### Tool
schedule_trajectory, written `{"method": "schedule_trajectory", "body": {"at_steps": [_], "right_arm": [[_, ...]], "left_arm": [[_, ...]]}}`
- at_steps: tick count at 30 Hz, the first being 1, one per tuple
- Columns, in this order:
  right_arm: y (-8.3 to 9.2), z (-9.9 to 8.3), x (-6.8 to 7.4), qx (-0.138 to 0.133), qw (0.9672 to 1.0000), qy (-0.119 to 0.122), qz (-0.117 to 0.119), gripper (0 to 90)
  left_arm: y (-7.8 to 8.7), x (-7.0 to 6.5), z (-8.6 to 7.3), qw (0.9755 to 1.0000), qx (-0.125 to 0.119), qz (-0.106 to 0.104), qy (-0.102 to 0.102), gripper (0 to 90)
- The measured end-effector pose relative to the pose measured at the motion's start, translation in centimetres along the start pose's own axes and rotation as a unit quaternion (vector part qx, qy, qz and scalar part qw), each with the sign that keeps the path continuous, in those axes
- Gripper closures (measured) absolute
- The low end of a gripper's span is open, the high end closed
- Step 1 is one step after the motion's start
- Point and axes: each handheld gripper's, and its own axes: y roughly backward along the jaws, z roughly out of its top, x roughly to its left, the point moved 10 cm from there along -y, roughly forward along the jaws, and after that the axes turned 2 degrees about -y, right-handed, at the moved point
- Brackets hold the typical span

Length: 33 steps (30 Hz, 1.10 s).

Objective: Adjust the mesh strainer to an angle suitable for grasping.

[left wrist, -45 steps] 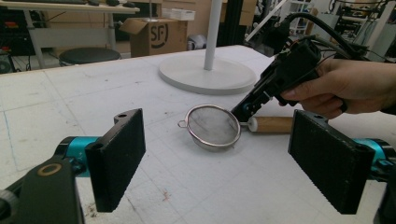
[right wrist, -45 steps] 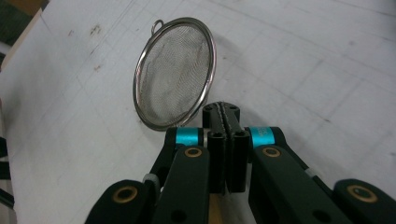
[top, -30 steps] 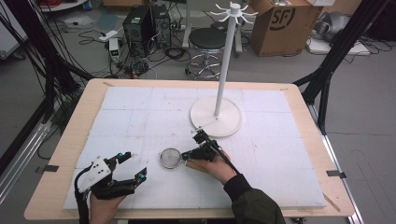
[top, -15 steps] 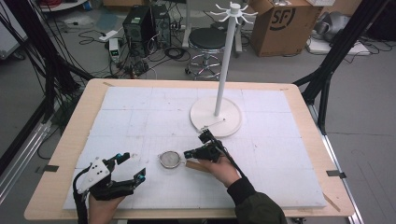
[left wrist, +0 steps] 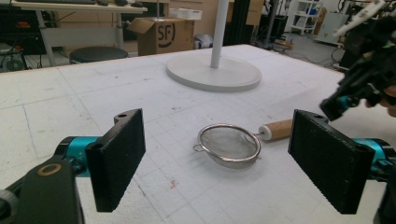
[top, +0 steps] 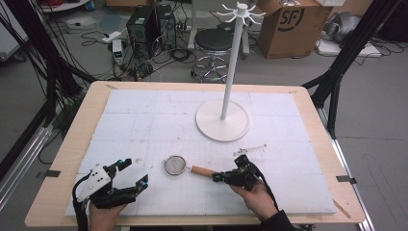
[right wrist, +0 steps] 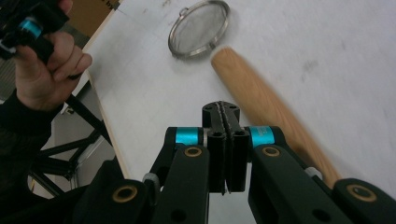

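Item one: the strainer, a small round wire-mesh sieve with a wooden handle. We are finding it lying on the white foam mat at about six o'clock of the table's centre, near the front edge, bowl toward nine o'clock and handle running toward three o'clock. In the left gripper view the strainer is resting rim-up on the mat, its handle pointing away to the right.

Item two: the right gripper. We are seeing it at about three o'clock of the strainer, at the far end of the handle, with the person's hand behind it. In the right gripper view its jaws are pressed flat together with nothing between them, and the right gripper is hovering just beside the handle, which is passing along its right side; whether it is touching the wood we cannot tell. The mesh bowl is lying ahead at twelve o'clock.

Item three: the left gripper. We are seeing it at about nine o'clock of the strainer, well apart from it, low over the mat. In its own view the left gripper is holding its two black jaws wide apart, empty, framing the strainer beyond them.

Item four: the white stand, a round base with an upright pole, standing at about one o'clock of the strainer, well apart from it.
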Motion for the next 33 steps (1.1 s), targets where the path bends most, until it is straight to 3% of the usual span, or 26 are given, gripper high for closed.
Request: {"method": "schedule_trajectory", "body": {"at_steps": [6,10,16,18,22,25,33], "right_arm": [[0.9,-3.3,-1.2,0.020,0.9995,-0.009,-0.021,89.8],[1.0,-3.8,-2.2,0.016,0.9993,-0.024,-0.023,89.9],[1.3,-2.4,-3.8,-0.001,0.9984,-0.035,-0.044,90.0],[1.3,-1.8,-4.4,-0.007,0.9975,-0.036,-0.060,90.0],[1.0,-1.1,-4.9,-0.008,0.9973,-0.045,-0.058,90.0],[0.8,-0.1,-5.6,-0.012,0.9963,-0.042,-0.074,90.0],[-0.1,1.9,-6.8,-0.024,0.9946,-0.053,-0.086,90.0]], "left_arm": [[-0.1,-0.1,0.0,1.0000,-0.001,0.000,-0.002,19.4],[0.0,0.0,0.0,1.0000,0.001,0.001,0.000,19.2],[0.0,0.0,-0.1,1.0000,0.002,0.001,0.000,19.2],[-0.1,0.0,0.0,1.0000,0.001,0.001,-0.001,19.3],[-0.1,0.0,-0.1,1.0000,0.002,0.001,0.000,19.3],[0.0,0.0,-0.1,1.0000,0.002,0.001,-0.001,19.3],[-0.1,0.0,-0.1,1.0000,0.001,0.001,0.000,19.3]]}}
